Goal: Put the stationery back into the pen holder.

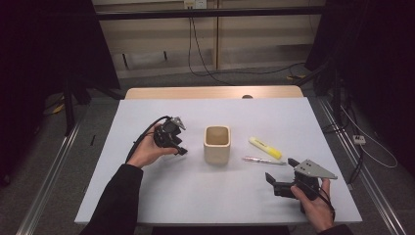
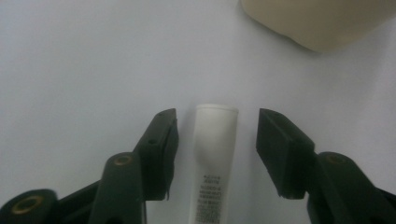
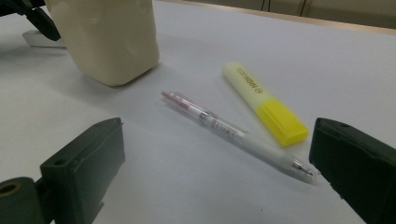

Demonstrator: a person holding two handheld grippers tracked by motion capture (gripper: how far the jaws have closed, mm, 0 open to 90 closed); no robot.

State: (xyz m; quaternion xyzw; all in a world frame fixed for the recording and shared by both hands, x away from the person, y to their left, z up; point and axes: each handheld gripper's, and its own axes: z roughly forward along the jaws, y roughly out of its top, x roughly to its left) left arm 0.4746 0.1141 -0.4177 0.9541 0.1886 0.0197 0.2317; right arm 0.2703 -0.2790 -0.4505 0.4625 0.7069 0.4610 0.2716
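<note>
A white tube with small print (image 2: 212,158) lies flat on the white table (image 1: 195,196). My left gripper (image 2: 215,122) straddles it, and a gap shows between the tube and each jaw, so no pad touches it. In the high view the left gripper (image 1: 177,146) is low over the table, just left of a cream square cup (image 1: 217,144). My right gripper (image 1: 280,171) hovers open near the front right edge with nothing between its jaws. Ahead of the right gripper (image 3: 217,140) lie a clear pen (image 3: 233,133) and a yellow highlighter (image 3: 264,102).
The cup (image 3: 107,37) stands upright mid-table, its lower corner at the top of the left gripper view (image 2: 317,21). The pen (image 1: 264,160) and the highlighter (image 1: 265,147) lie right of it. Beyond the far edge are a wooden strip, cables and dark stands.
</note>
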